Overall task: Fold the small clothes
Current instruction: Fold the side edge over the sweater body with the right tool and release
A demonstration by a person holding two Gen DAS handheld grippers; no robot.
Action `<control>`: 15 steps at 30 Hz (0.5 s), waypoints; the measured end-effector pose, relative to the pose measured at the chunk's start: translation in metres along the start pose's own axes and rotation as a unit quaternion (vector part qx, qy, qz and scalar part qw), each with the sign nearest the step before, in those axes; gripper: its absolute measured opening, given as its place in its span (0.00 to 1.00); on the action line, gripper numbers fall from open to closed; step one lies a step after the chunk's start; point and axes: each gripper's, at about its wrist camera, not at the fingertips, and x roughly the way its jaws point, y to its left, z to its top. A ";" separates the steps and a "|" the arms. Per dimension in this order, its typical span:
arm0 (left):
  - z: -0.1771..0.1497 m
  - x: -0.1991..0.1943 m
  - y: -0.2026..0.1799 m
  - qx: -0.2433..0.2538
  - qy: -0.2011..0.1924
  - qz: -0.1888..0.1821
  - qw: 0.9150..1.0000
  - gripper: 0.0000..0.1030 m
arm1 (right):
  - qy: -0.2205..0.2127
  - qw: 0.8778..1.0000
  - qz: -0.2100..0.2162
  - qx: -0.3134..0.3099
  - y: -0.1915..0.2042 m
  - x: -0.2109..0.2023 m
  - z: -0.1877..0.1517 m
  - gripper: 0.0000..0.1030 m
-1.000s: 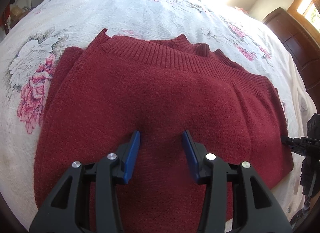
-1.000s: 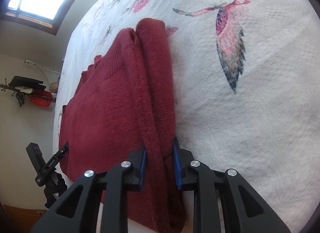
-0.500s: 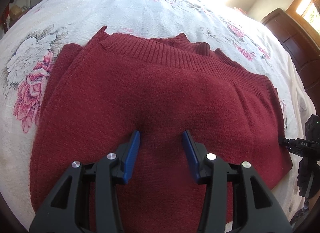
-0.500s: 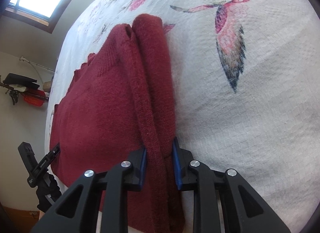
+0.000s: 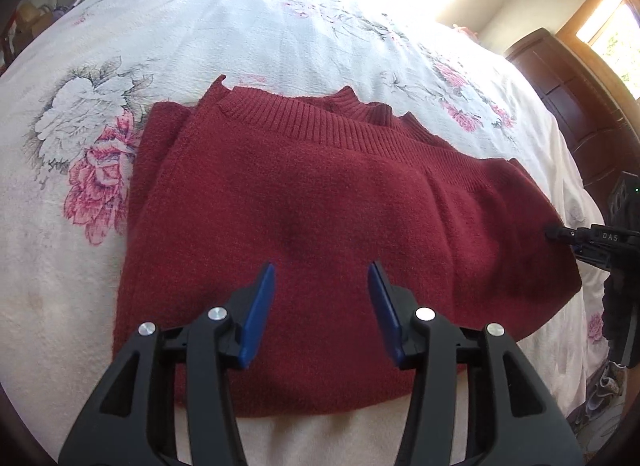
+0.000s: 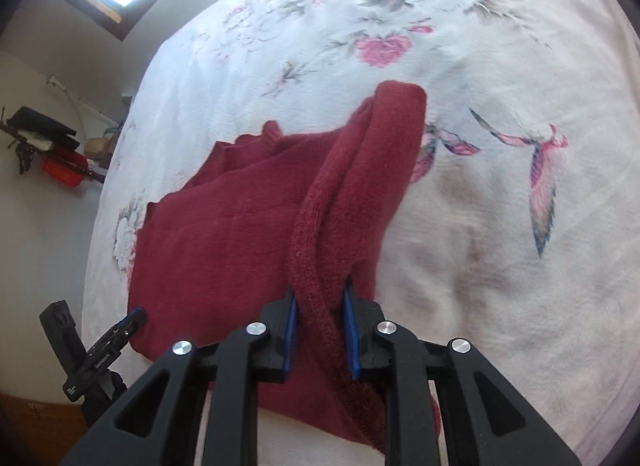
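One red sweater (image 5: 304,217) lies on one floral bedspread (image 5: 248,21), with two grippers, one (image 5: 322,286) at six o'clock, another (image 5: 560,233) at three.

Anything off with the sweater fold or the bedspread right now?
Nothing damaged. The red sweater lies folded on the floral bedspread, but its right edge is lifted and bunched in the right gripper, so that side isn't flat. The left gripper is open above it.
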 end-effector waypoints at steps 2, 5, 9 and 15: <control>0.000 -0.007 0.008 -0.012 -0.005 -0.008 1.000 0.47 | 0.007 0.999 -0.002 -0.034 0.034 0.003 0.001 0.19; -0.001 -0.014 0.016 -0.023 -0.011 -0.014 1.000 0.47 | 0.016 0.997 -0.004 -0.073 0.077 0.014 -0.003 0.19; -0.002 -0.022 0.021 -0.026 -0.017 -0.019 0.999 0.47 | 0.034 0.995 -0.010 -0.098 0.116 0.039 -0.009 0.19; -0.005 -0.030 0.024 -0.024 -0.019 -0.027 0.999 0.47 | 0.067 0.993 -0.019 -0.096 0.137 0.090 -0.021 0.19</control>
